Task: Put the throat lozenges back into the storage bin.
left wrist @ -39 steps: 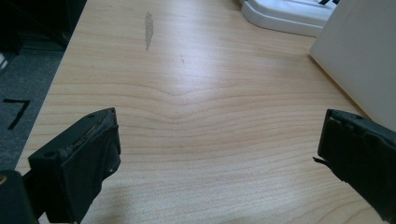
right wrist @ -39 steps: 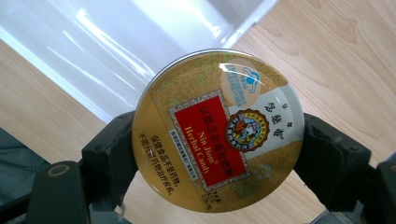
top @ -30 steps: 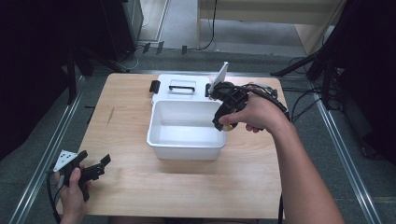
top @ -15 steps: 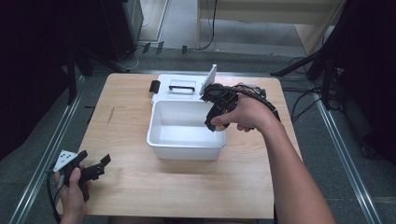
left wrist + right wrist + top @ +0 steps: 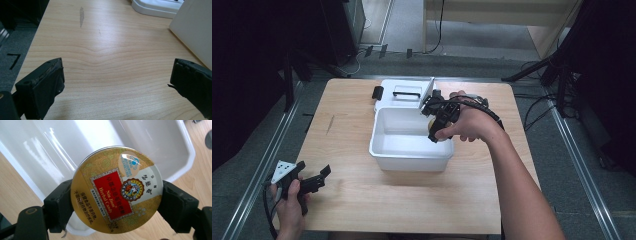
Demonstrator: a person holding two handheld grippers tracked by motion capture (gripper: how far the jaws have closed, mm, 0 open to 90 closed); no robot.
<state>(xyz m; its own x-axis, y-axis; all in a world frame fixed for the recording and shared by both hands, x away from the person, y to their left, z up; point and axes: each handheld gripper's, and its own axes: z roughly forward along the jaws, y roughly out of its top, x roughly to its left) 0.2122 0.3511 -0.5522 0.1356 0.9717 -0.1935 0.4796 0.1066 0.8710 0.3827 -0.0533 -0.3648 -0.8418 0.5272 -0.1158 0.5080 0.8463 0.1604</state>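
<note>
High view overhead, gripper views close, sharing tub

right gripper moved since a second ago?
Yes. The right gripper, shut on the candy tin, has come down and toward the left, from beside the lid to the white bin's right rim.

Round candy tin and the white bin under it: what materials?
Candy tin: likely printed metal, glossy; sharp glare on the lid and a thin bright rim. White bin: looks like moulded plastic, smooth and semi-glossy, with soft highlights on rounded walls.
</note>
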